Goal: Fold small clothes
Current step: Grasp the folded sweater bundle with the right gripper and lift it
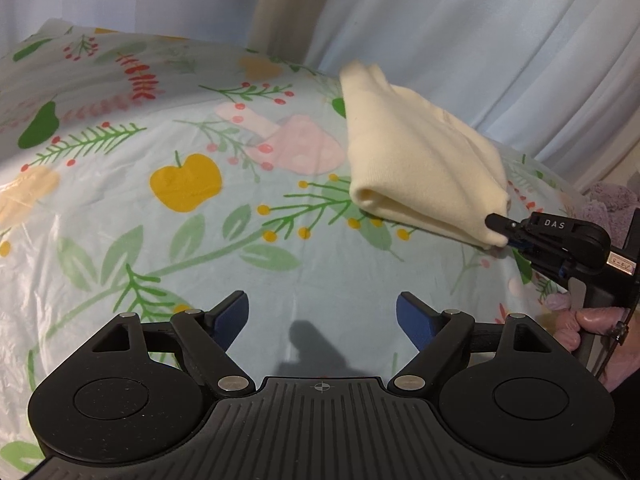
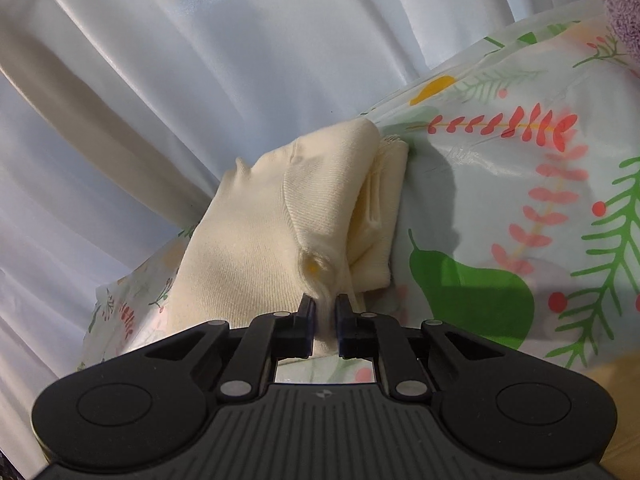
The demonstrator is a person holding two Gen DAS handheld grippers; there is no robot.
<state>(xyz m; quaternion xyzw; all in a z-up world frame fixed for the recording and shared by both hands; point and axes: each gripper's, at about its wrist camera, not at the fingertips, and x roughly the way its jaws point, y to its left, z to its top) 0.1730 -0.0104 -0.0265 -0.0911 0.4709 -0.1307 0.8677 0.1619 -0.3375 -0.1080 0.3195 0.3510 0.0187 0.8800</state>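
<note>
Pinching the folded cloth [image 2: 256, 236] by one corner, the right gripper [image 2: 323, 312] should lower it flat onto the sheet [image 1: 160, 240] before letting go, left gripper [image 1: 322, 312] gaping empty.

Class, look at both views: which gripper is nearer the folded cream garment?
Right. The right gripper is clamped on the cream garment at its corner; the left gripper hangs open, well short of it.

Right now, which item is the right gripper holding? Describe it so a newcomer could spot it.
Start from the fruit-and-leaf print table cover in front of the white curtain. Near its far right edge lies a folded cream knit garment. It is the only plain, unpatterned cloth on the cover, and the right gripper is shut on its near corner, while the left gripper hangs open and empty.
</note>
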